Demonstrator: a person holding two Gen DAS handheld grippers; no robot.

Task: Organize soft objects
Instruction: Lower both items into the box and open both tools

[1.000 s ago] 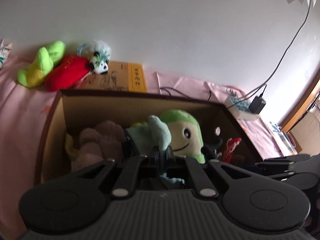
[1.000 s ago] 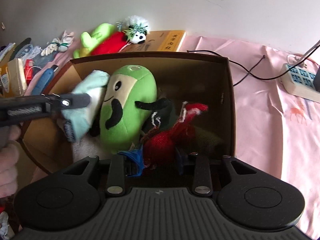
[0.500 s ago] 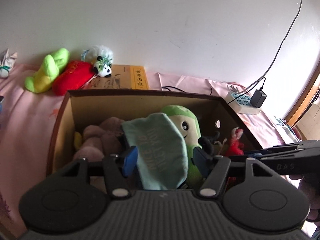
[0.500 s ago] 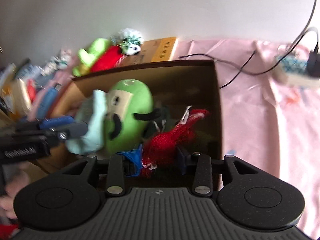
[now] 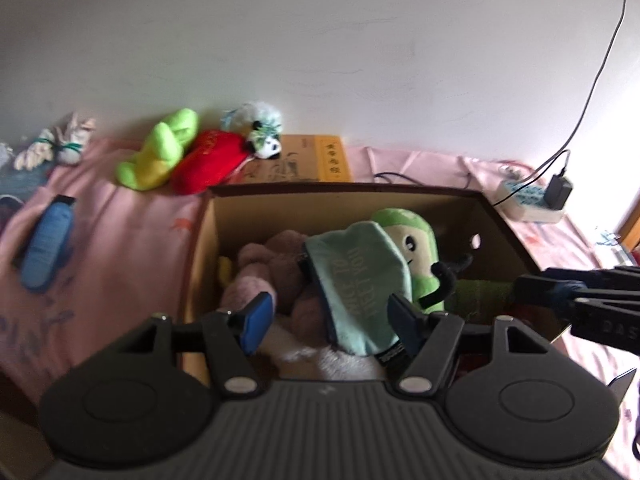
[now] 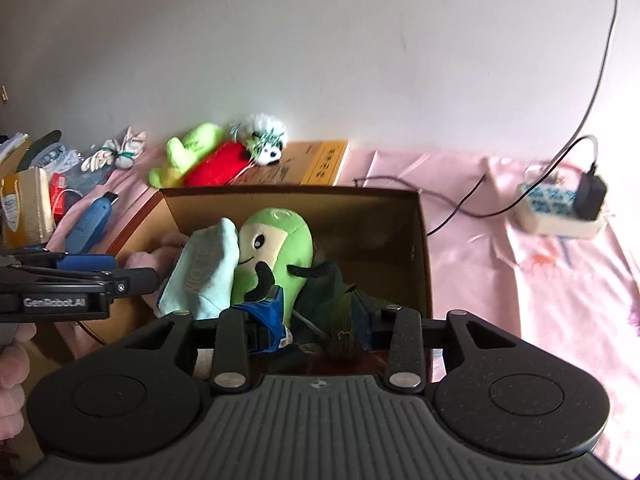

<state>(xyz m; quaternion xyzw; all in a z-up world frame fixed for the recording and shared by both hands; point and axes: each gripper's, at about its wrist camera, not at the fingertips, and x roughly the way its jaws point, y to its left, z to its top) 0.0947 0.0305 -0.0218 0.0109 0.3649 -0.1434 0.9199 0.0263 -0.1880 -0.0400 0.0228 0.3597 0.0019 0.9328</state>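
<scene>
I can read "GenRobot.AI" in white on the side of the left gripper (image 6: 92, 276), just left of the cardboard box (image 6: 420, 240). "DAS" shows on the right gripper (image 5: 576, 300) at the box's right. The mint cloth pouch (image 5: 360, 284) inside the box carries pale lettering, upside down; I cannot make it out.

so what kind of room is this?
Most likely a home, perhaps a bedroom: a pink printed sheet covers the surface, plush toys lie against a plain white wall, and a power strip with a charger sits beside the cardboard box.
</scene>
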